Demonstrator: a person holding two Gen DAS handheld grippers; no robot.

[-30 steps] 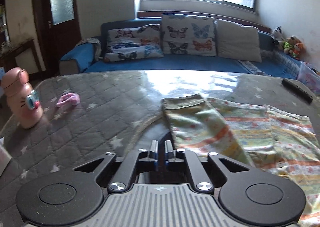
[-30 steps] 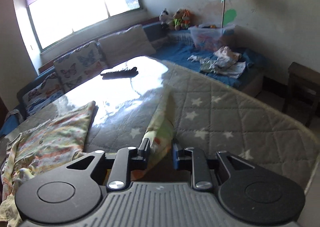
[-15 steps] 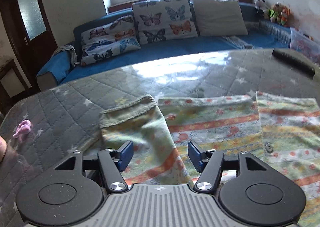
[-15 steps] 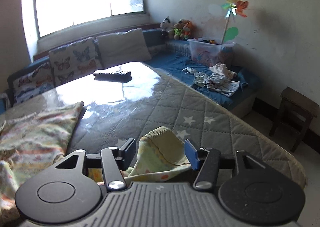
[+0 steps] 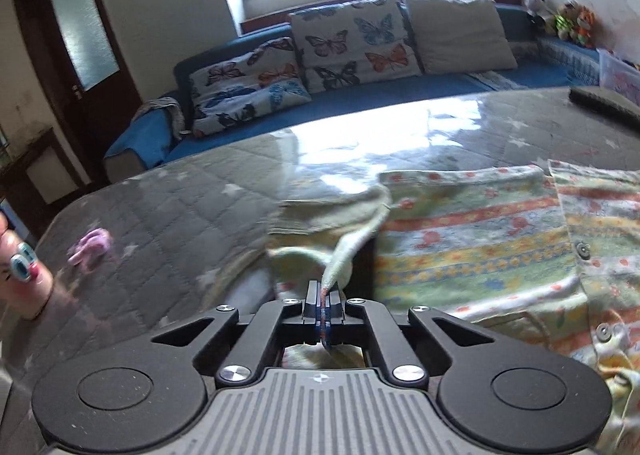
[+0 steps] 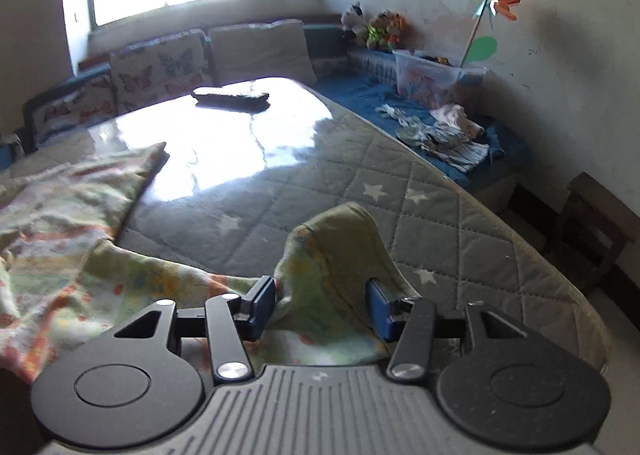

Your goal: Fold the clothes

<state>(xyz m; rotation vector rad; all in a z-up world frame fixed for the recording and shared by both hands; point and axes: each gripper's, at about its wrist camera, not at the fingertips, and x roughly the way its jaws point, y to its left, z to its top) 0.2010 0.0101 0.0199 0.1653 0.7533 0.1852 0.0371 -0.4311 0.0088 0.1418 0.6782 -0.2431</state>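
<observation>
On top of the big grey quilted table cover with white stars point(image 5: 168, 215) lies a soft yellow-green shirt with orange and blue stripes and small buttons point(image 5: 480, 239). It is spread flat, and its long way runs from side to side in front of both tongs. One sleeve point(image 5: 328, 215) sticks out on the left end, and the other sleeve point(image 6: 336, 247) sticks out on the right end. The left gripper point(image 5: 323, 309) is squeezed tight on the left sleeve and lifts a thin bit of it up off the cover. The right gripper point(image 6: 322, 305) is wide apart, with the right sleeve sitting between its blue fingers point(image 6: 262, 309), not pinched. I think the left sleeve should go across to the right, onto the shirt's middle, and the left tongs are the near ones for that. A black remote point(image 6: 230, 97) lies far off. The shirt's bottom edge is cut off, and a small pink thing point(image 5: 90, 245) is too blurry to name.
</observation>
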